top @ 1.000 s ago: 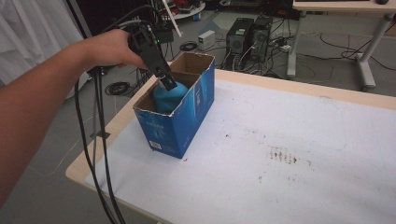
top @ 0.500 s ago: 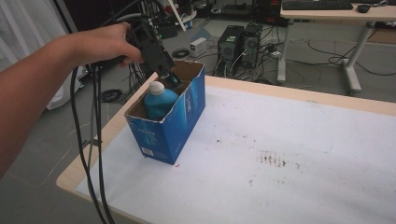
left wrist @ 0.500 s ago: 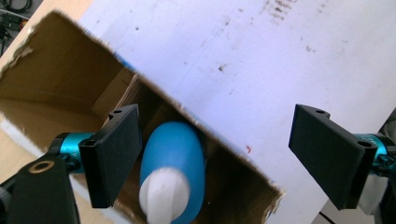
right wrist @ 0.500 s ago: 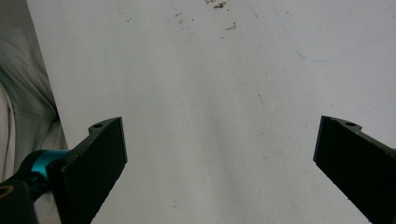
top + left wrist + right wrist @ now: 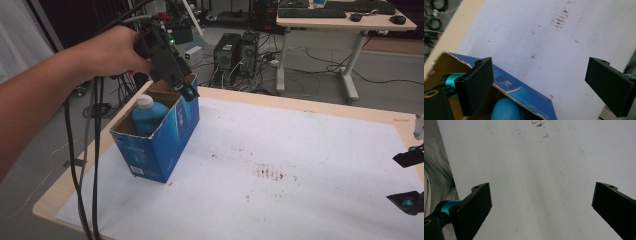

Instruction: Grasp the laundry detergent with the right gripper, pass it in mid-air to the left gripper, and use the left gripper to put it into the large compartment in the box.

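Note:
A blue bottle (image 5: pixel 148 117) with a white cap stands upright inside an open blue cardboard box (image 5: pixel 167 142) at the table's left. My left gripper (image 5: pixel 187 92) hangs above the box's far right rim, clear of the bottle. Its jaws have just been opening and nothing is between them. In the left gripper view the left gripper (image 5: pixel 541 65) stands wide open over the box rim (image 5: pixel 524 93), with the bottle's top (image 5: pixel 505 110) below. My right gripper (image 5: pixel 406 181) is open at the table's right edge, and in the right gripper view the right gripper (image 5: pixel 541 187) has bare table cover beneath it.
A white cover with dark stains (image 5: pixel 270 172) lies over the wooden table (image 5: pixel 320 106). Black cables (image 5: pixel 80 165) trail from the left gripper down past the table's left edge. Computer towers (image 5: pixel 237 55) and a desk (image 5: pixel 345 22) stand on the floor beyond.
The left gripper let go of the bottle and lifted up and toward the box's far rim. The bottle stays upright in the box.

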